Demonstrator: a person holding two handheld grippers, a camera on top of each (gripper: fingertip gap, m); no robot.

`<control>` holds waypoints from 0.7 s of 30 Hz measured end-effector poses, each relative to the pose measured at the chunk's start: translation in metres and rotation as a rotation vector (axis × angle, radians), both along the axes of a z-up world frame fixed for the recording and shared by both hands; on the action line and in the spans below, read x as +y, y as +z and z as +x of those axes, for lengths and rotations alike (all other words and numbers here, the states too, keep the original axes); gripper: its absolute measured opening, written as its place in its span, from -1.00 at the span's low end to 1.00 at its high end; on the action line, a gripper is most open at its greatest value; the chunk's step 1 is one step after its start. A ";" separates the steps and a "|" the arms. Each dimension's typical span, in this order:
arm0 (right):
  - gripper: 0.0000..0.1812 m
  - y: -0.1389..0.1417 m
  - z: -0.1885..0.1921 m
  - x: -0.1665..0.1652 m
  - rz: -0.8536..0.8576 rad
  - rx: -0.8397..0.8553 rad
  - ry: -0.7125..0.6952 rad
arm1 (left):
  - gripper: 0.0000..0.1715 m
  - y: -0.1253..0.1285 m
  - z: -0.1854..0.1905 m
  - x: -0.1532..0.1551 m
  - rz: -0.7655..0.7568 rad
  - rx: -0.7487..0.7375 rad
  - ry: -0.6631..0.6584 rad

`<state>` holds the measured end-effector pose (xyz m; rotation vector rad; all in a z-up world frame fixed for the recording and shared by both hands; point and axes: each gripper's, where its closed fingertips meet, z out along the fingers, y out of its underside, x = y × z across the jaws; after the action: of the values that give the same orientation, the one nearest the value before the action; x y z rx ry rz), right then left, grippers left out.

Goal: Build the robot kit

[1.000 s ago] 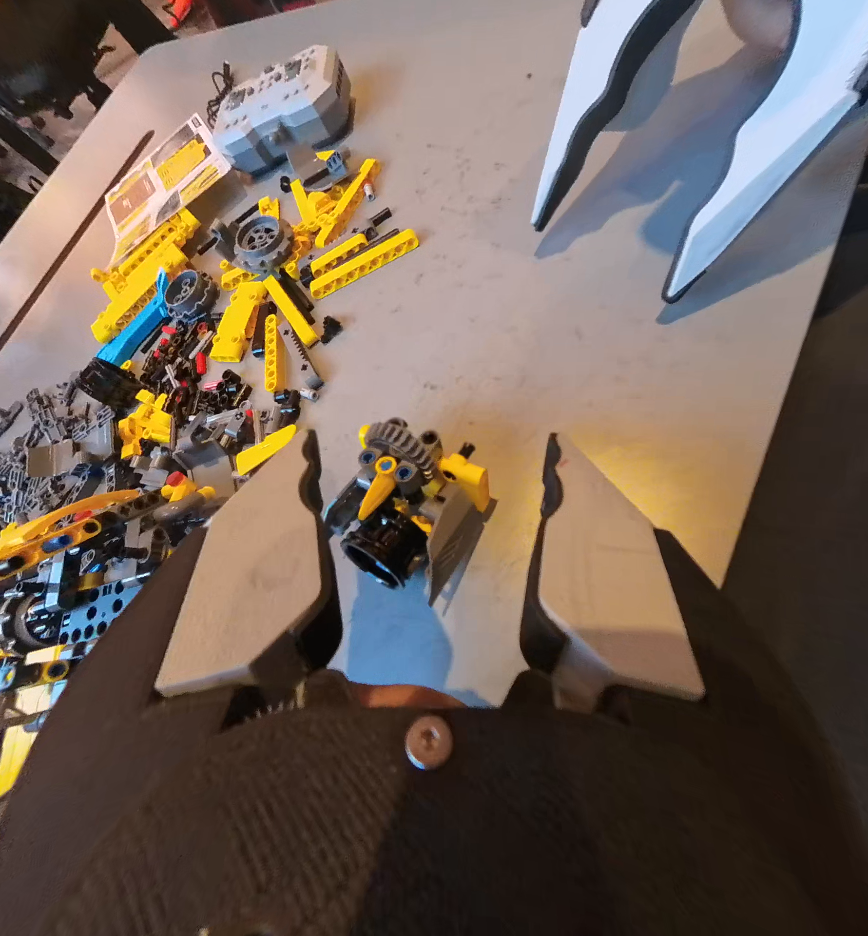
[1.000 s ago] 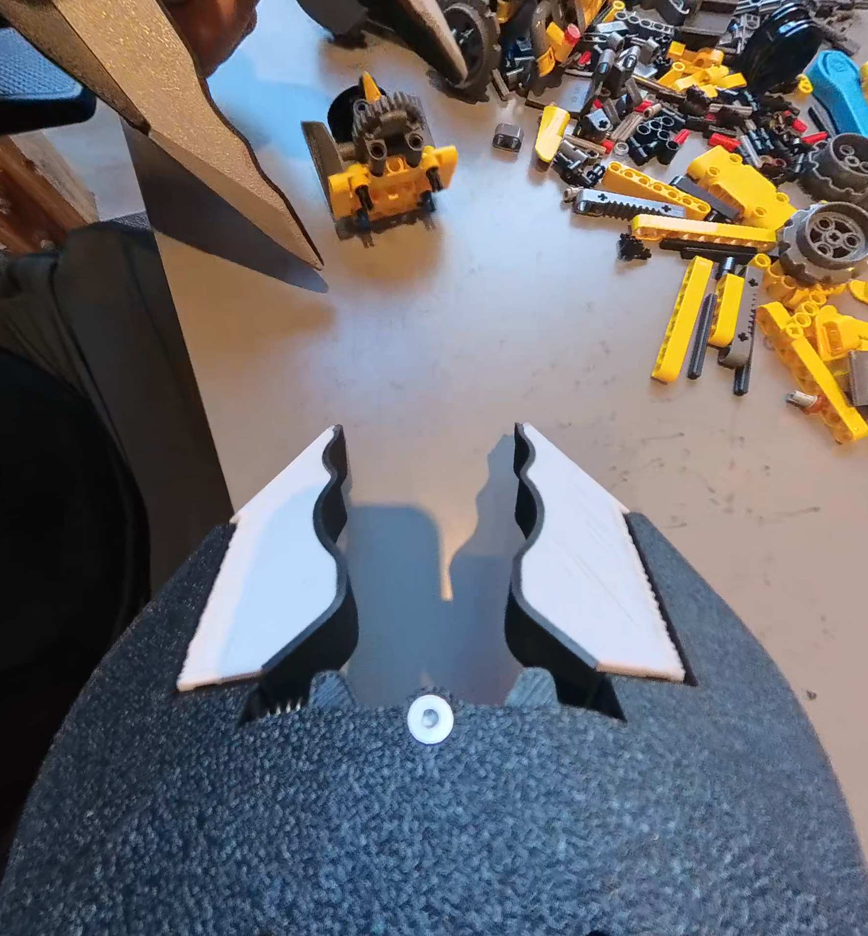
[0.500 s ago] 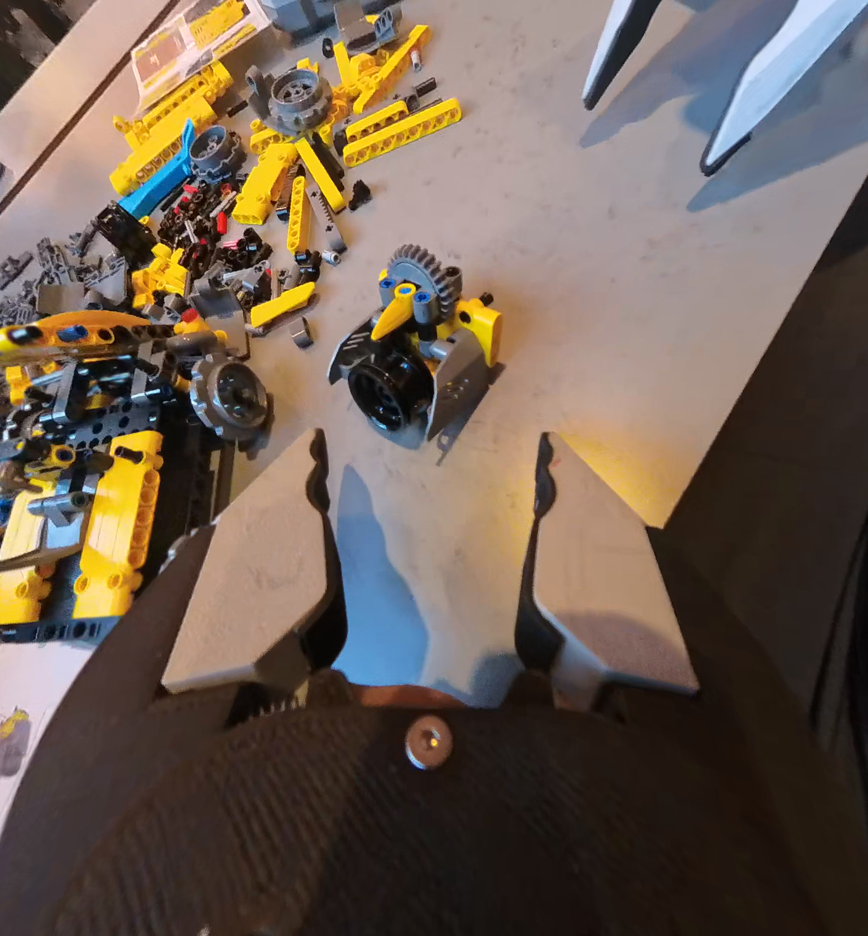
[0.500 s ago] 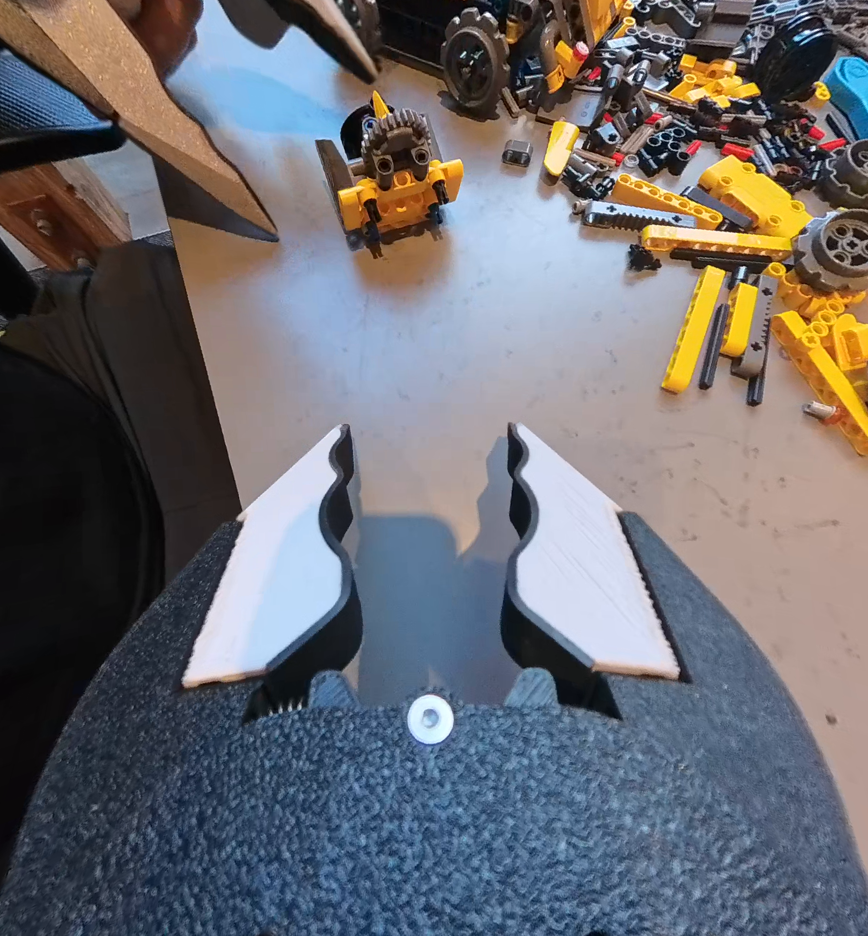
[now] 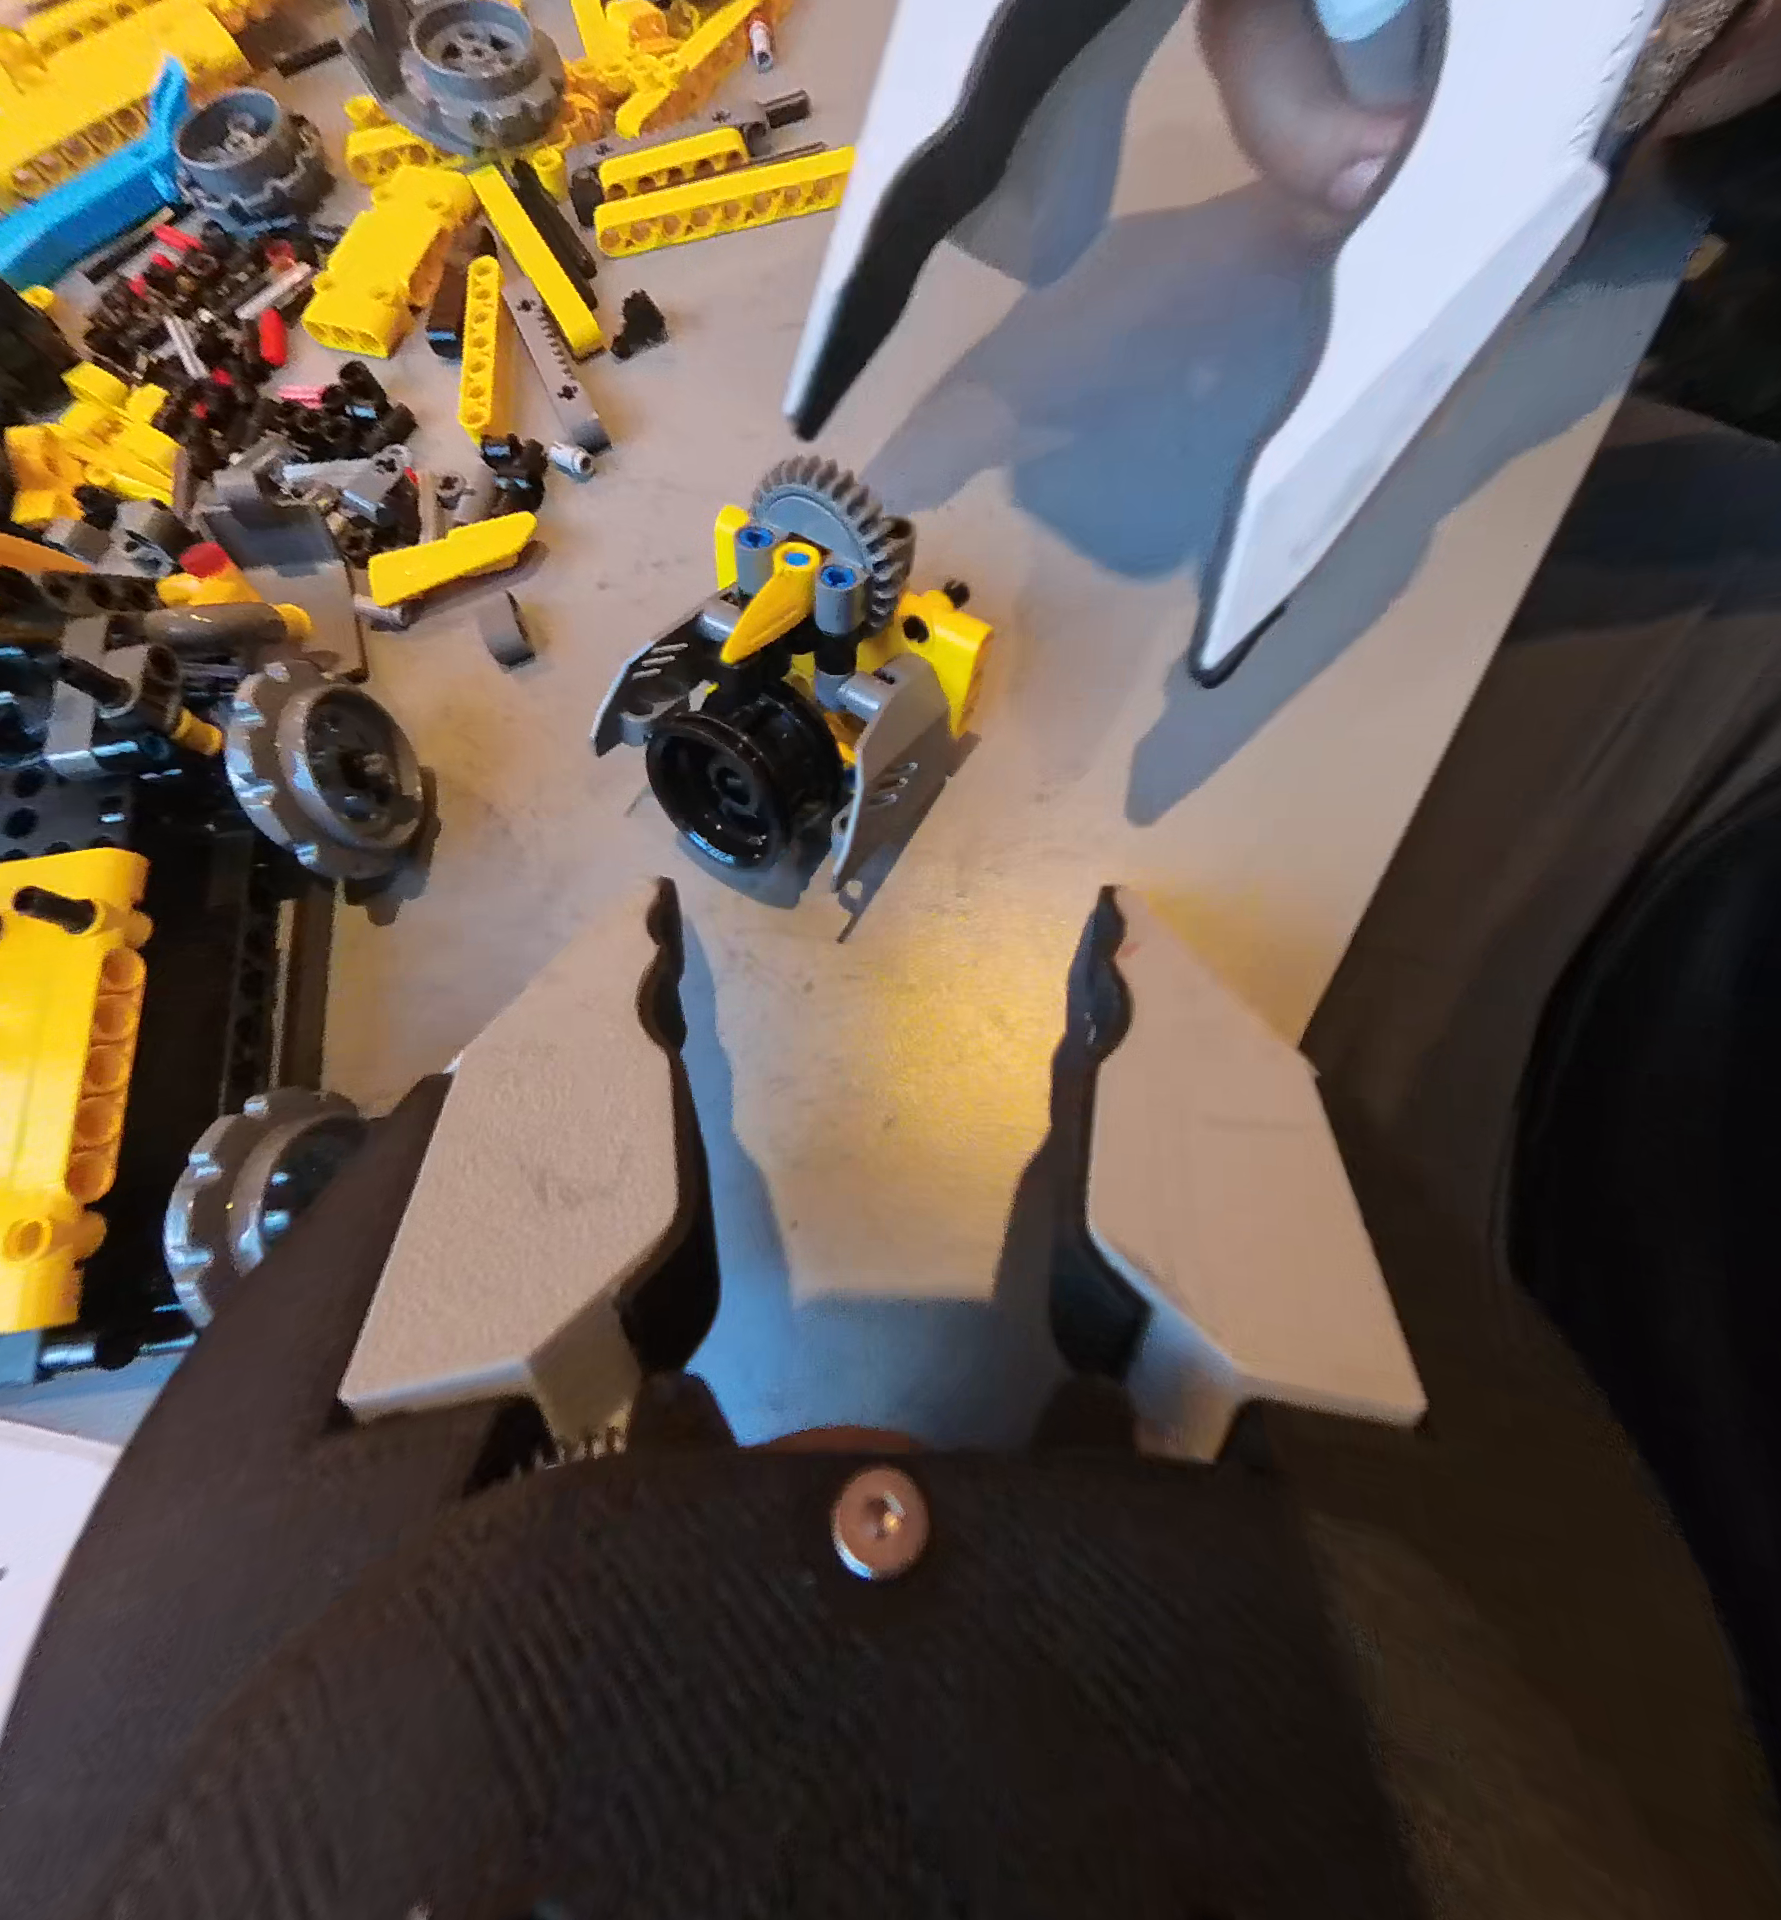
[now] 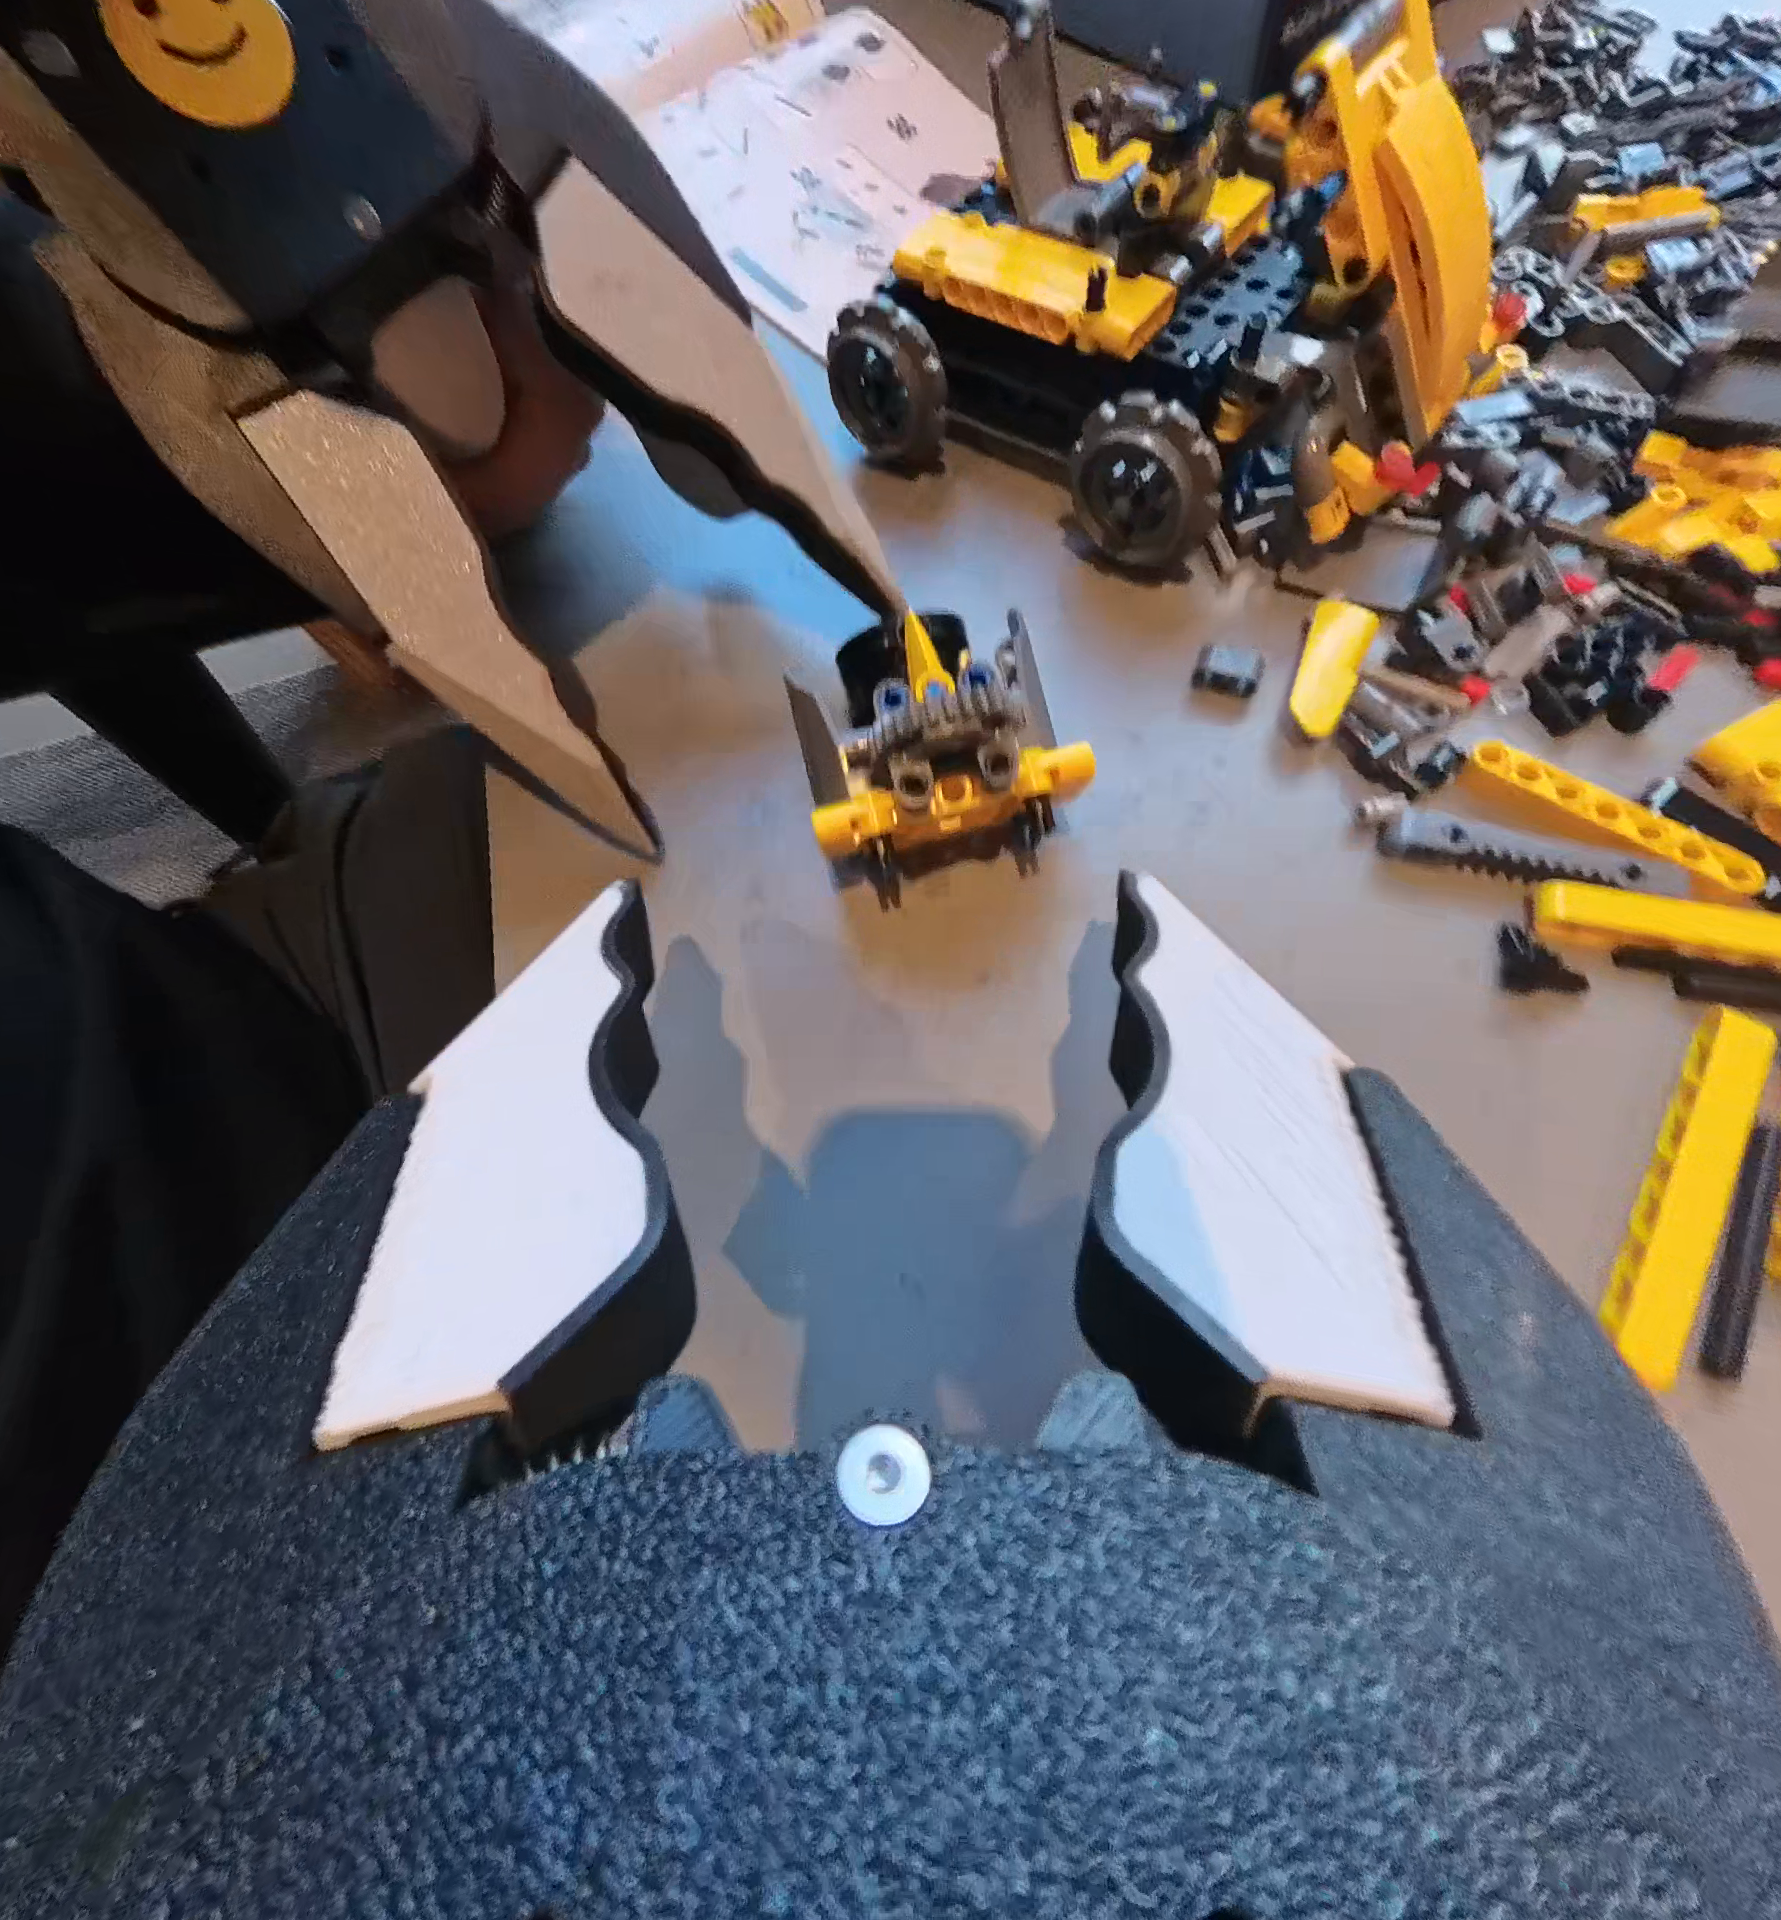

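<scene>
A small yellow, grey and black brick assembly (image 5: 792, 707) with a black wheel hub and a grey gear stands on the grey table (image 5: 927, 1049). My left gripper (image 5: 884, 904) is open and empty, its tips just short of the assembly. My right gripper (image 6: 878, 894) is open and empty, facing the assembly (image 6: 938, 769) from the opposite side. In the left wrist view the right gripper (image 5: 1011, 540) hovers just behind the assembly. In the right wrist view the left gripper (image 6: 766, 727) has one tip close to the assembly's yellow spike.
A half-built yellow and black wheeled vehicle (image 6: 1177, 312) stands left of the assembly, also in the left wrist view (image 5: 34, 987). Loose yellow, grey and black pieces (image 5: 346, 260) spread beyond it. A printed sheet (image 6: 761, 156) lies behind. The table edge (image 5: 1385, 935) is close, with dark clothing beside it.
My left gripper drew back off the assembly, then edged nearer again. My right gripper moved forward and lower until its tips are close to the assembly. Both stayed open.
</scene>
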<state>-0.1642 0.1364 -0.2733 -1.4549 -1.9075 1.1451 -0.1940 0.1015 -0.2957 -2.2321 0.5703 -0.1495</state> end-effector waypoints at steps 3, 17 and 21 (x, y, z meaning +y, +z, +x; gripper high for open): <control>0.01 -0.001 -0.016 0.000 0.006 -0.002 0.014 | -0.11 -0.002 -0.001 0.000 -0.025 -0.018 0.004; -0.33 0.001 -0.027 -0.004 0.066 0.037 0.088 | -0.28 0.004 -0.009 -0.007 0.118 0.089 0.083; -0.33 0.017 -0.022 0.001 0.009 0.122 0.063 | -0.34 0.007 -0.012 -0.006 0.156 0.121 0.103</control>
<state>-0.1861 0.1369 -0.2558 -1.2984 -1.8835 1.2236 -0.2055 0.0958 -0.2889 -2.1227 0.5123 0.0814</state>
